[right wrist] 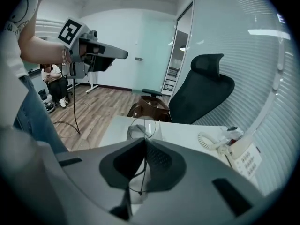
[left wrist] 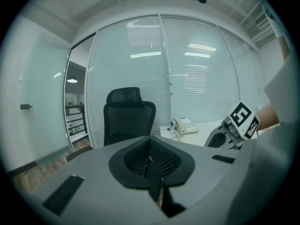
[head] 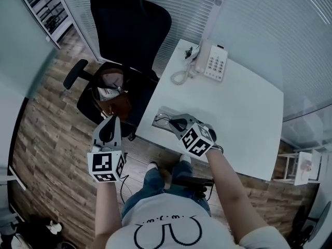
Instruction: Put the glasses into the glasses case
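The left gripper [left wrist: 150, 144], of matt grey plastic with black ribbed pads, hangs over the floor beside the table. Its jaws are pressed together and nothing is between them. The right gripper [right wrist: 143, 143] has the same shape, and its jaws are closed tight on the thin wire-framed glasses [right wrist: 142, 124], which have round clear lenses. It grips them by the fine metal frame, and one lens stands up in front of the jaw tips.

The glasses are over the grey, shallow, rectangular glasses case [right wrist: 132, 132], which lies at the near left corner of the smooth white table [head: 233, 113]. I cannot tell if the frame touches the case.

At the far edge of the table stands a white desk telephone [head: 213, 61] with a curled cord. Beside the table is a black office chair [head: 129, 19] with a high curved back, and on its seat sits a brown glossy bag [head: 115, 101]. The floor [head: 46, 123] is of wood-pattern planks. Behind all this stands a glass wall with fine horizontal blinds [head: 249, 19].
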Demonstrator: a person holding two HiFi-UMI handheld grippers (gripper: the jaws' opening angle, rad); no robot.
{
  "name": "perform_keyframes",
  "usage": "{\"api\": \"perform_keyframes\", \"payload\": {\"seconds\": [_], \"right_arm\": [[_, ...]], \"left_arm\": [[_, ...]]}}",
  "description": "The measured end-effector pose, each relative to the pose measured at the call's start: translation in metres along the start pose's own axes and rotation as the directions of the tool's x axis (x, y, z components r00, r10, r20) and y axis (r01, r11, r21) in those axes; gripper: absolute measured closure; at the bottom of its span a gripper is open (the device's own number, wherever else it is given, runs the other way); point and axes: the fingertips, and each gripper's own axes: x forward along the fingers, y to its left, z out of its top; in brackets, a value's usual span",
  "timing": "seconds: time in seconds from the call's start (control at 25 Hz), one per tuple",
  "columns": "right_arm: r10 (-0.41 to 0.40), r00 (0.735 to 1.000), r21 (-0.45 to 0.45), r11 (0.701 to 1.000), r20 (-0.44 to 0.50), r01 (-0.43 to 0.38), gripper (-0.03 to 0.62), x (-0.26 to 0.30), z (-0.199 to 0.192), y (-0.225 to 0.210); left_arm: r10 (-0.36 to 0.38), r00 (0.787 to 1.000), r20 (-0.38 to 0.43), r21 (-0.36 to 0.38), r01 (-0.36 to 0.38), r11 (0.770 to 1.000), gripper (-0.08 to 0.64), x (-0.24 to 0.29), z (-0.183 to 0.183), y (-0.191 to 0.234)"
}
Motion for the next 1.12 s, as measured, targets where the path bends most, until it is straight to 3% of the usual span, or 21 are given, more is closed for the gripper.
{"api": "perform_keyframes", "payload": {"seconds": [0.24, 0.6, 0.72, 0.96, 1.12], "right_arm": [[-0.021, 0.994, -0.04, 0.999, -0.105, 0.017, 0.574, 0.02, -0.019, 0.006], [-0.059, 0.986, -0.136, 0.99, -0.157, 0.038, 0.568, 0.029, -0.023, 0.016], [-0.072, 0.984, -0.132, 0.99, -0.16, 0.051, 0.48, 0.028, -0.022, 0.019], [-0.192, 0.978, -0.009, 0.981, -0.077, 0.192, 0.442, -0.002, 0.005, 0.01], [-0.269, 0.962, 0.225, 0.941, 0.045, 0.252, 0.394, -0.034, 0.03, -0.002]], "left_arm": [[-0.014, 1.0, -0.015, -0.01, 0.014, 1.0, 0.545, -0.001, -0.011, 0.009], [-0.052, 0.999, -0.012, -0.024, 0.052, 0.998, 0.545, 0.001, -0.018, 0.013], [-0.075, 0.997, -0.003, -0.026, 0.074, 0.997, 0.545, 0.001, -0.019, 0.011], [-0.117, 0.993, 0.028, -0.037, 0.118, 0.992, 0.543, 0.0, -0.017, 0.01], [-0.136, 0.989, 0.052, -0.046, 0.138, 0.989, 0.543, 0.004, -0.011, 0.002]]}}
